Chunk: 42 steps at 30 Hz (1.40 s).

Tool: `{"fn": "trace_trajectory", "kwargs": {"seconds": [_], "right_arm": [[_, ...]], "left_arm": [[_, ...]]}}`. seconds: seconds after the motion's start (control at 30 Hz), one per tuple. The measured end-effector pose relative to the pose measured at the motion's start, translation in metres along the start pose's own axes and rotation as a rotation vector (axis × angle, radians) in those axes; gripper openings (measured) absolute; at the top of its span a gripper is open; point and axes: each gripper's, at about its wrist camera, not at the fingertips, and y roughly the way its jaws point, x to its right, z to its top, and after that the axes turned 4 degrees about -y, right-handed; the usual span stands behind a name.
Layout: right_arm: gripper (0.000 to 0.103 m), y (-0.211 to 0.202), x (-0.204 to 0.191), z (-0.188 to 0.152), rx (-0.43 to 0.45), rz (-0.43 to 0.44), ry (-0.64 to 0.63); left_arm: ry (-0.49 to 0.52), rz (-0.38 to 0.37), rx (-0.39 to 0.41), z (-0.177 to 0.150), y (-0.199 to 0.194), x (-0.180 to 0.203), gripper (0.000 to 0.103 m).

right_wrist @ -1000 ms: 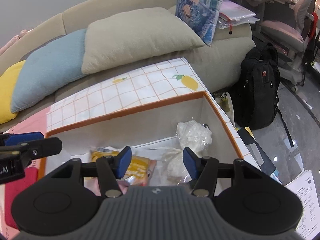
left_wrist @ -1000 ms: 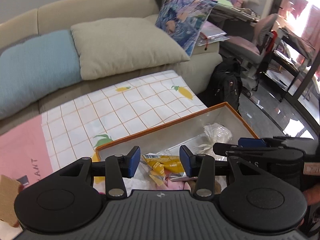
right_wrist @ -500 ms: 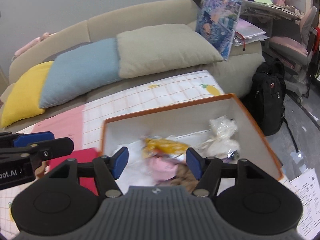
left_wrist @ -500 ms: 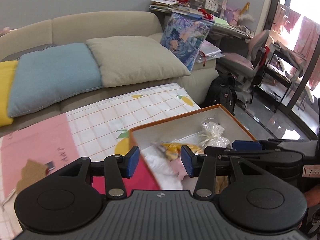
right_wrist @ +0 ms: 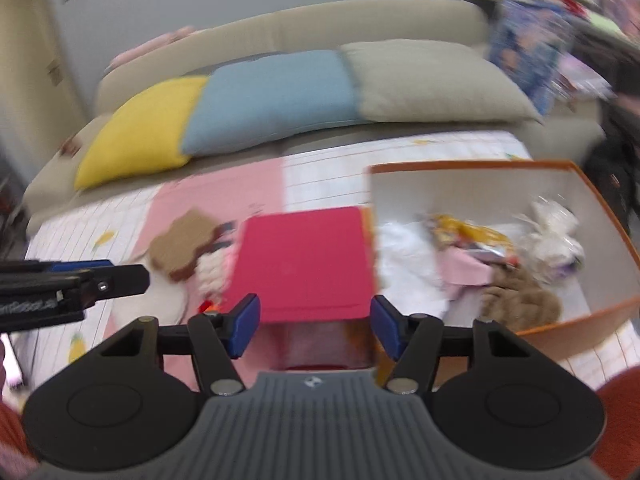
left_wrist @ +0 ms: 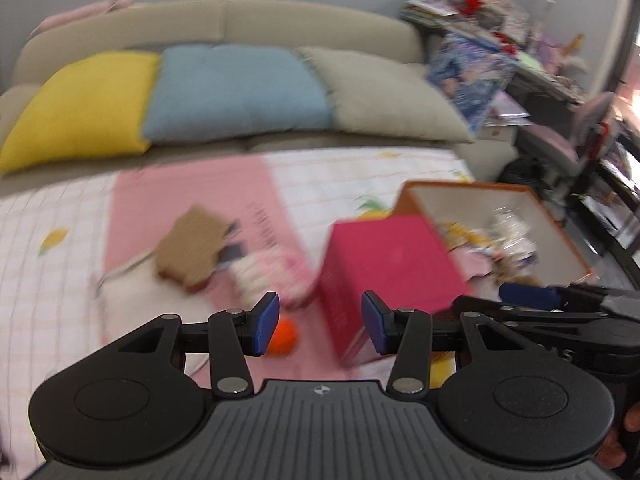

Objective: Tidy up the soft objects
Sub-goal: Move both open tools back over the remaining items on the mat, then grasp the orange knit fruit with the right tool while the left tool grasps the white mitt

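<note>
Two tools have pulled back and turned away from the orange box point(right_wrist: 472, 168) in the last second. A second ago both looked straight down into it. Now the left tool point(left_wrist: 316, 322) and the right tool point(right_wrist: 316, 326) see the whole desk point(left_wrist: 52, 240) with its checked cloth. Both are spread wide and pinch nothing.

The orange box now sits at about 2 o'clock in the left view and 3 o'clock in the right view. Soft things already lie inside it: a yellow packet point(right_wrist: 468, 236), a pink cloth point(right_wrist: 464, 270), a brown fuzzy toy point(right_wrist: 520, 300) and a white crinkly bag point(right_wrist: 554, 232).

A red box point(right_wrist: 304, 260) stands just beside the orange box, right ahead of the right tool at 12 o'clock.

More soft things wait on the pink mat point(left_wrist: 192, 196). A brown flat toy point(left_wrist: 190, 250) lies at about 10 o'clock from the left tool. A pale fluffy toy point(left_wrist: 272, 276) lies just beside it at 11 o'clock. A small orange ball point(left_wrist: 282, 342) sits close to the left tool's left finger.

I think a drop into the box is done, and the tools are going for the next thing. Everything is blurry, so the tools are moving fast.
</note>
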Motion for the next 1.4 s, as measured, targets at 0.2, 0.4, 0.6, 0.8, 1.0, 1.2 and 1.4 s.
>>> {"fn": "trace_trajectory", "kwargs": {"seconds": [0.2,0.4,0.6,0.8,1.0,1.2,1.4], "right_arm": [[0.057,0.011,-0.049,-0.010,-0.016,0.078,-0.206],[0.057,0.031,-0.095,-0.015,-0.013,0.138,-0.421],[0.055,0.070,-0.131,-0.018,-0.066,0.130,-0.550],[0.052,0.119,-0.151,-0.020,-0.115,0.068,-0.656],[0.049,0.158,-0.161,-0.022,-0.175,-0.018,-0.733],[0.045,0.182,-0.158,-0.028,-0.260,-0.070,-0.715],[0.039,0.176,-0.154,-0.015,-0.235,0.042,-0.632]], "left_arm": [[-0.075,0.062,-0.047,-0.028,-0.005,-0.039,0.054],[-0.112,0.123,-0.060,-0.041,-0.007,-0.074,0.054],[-0.194,0.177,-0.051,-0.039,0.009,-0.111,0.060],[-0.182,0.225,-0.100,-0.032,0.046,-0.140,0.064],[-0.172,0.228,-0.099,-0.030,0.072,-0.155,0.066],[-0.148,0.239,-0.059,-0.028,0.090,-0.165,0.078],[-0.125,0.257,-0.059,-0.025,0.109,-0.177,0.079]]}}
